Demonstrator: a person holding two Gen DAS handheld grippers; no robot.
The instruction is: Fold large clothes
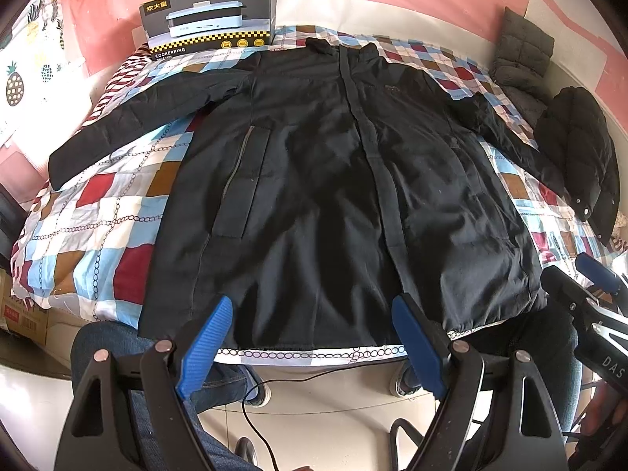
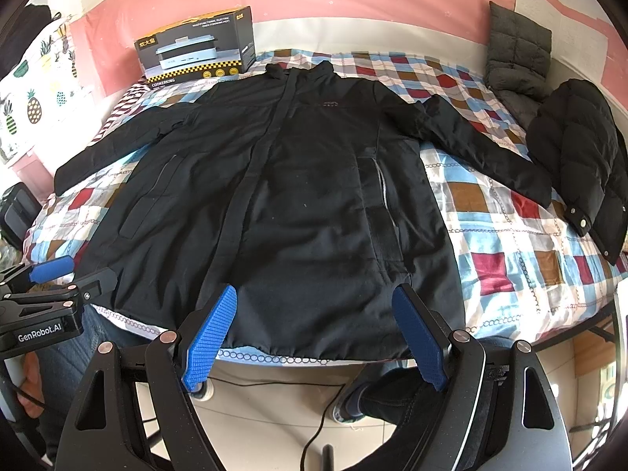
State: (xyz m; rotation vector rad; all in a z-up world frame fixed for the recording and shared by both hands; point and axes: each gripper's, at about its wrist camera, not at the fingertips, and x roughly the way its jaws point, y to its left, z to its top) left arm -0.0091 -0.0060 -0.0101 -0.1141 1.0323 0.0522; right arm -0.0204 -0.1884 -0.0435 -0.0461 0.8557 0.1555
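Note:
A large black coat (image 1: 322, 180) lies flat and face up on the checked bed cover, collar at the far end, both sleeves spread out to the sides; it also shows in the right wrist view (image 2: 298, 196). My left gripper (image 1: 314, 306) is open and empty, held above the coat's hem near the bed's front edge. My right gripper (image 2: 316, 294) is open and empty, also over the hem, further right. The right gripper shows at the right edge of the left wrist view (image 1: 588, 274), and the left gripper shows at the left edge of the right wrist view (image 2: 51, 271).
A cooker box (image 1: 212, 19) stands at the bed's far left by the pink wall. A black puffer jacket (image 2: 581, 165) lies at the bed's right edge, a grey quilted cushion (image 2: 514, 51) behind it. The checked bed cover (image 2: 510, 243) shows on both sides. A cable (image 1: 255, 404) runs on the floor.

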